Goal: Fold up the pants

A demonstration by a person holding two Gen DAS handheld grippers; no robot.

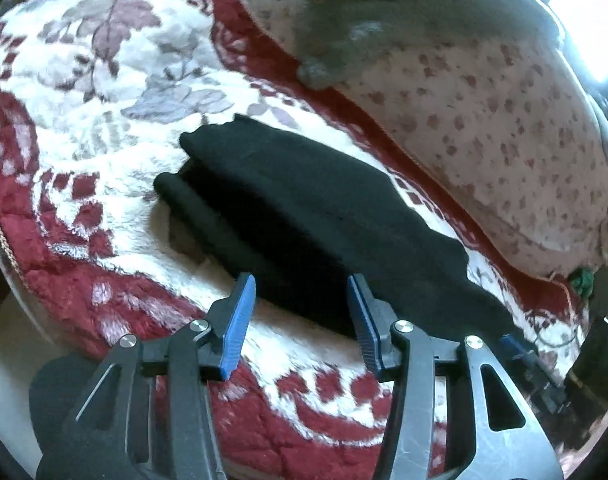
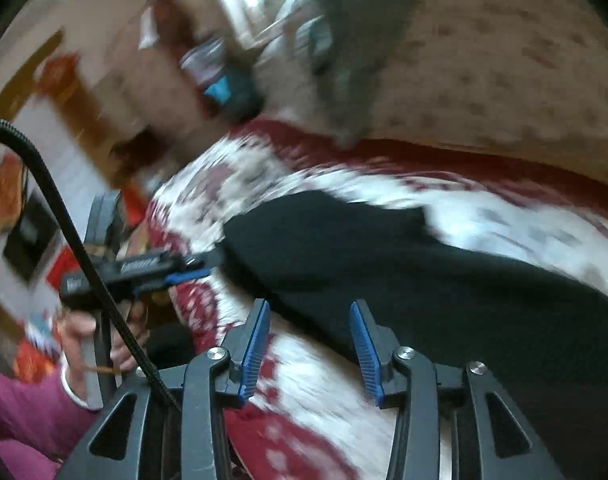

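Observation:
The black pants (image 1: 304, 208) lie folded into a long band on a red and white floral blanket (image 1: 104, 80). My left gripper (image 1: 301, 284) hovers open over the band's near edge, its blue pads apart with only the cloth's edge showing behind the gap. The right wrist view is blurred. It shows the pants (image 2: 424, 280) stretching to the right and my right gripper (image 2: 310, 306) open just above their near edge, gripping nothing. The left gripper (image 2: 202, 266) shows at the pants' left end, held by a hand (image 2: 80, 336).
A pale cushion with reddish spots (image 1: 484, 140) lies behind the pants, with a grey cloth (image 1: 404, 20) draped on it. A black cable (image 2: 64, 216) arcs across the left of the right wrist view, above a pink sleeve (image 2: 16, 412). The blanket's edge (image 1: 20, 264) drops away at the left.

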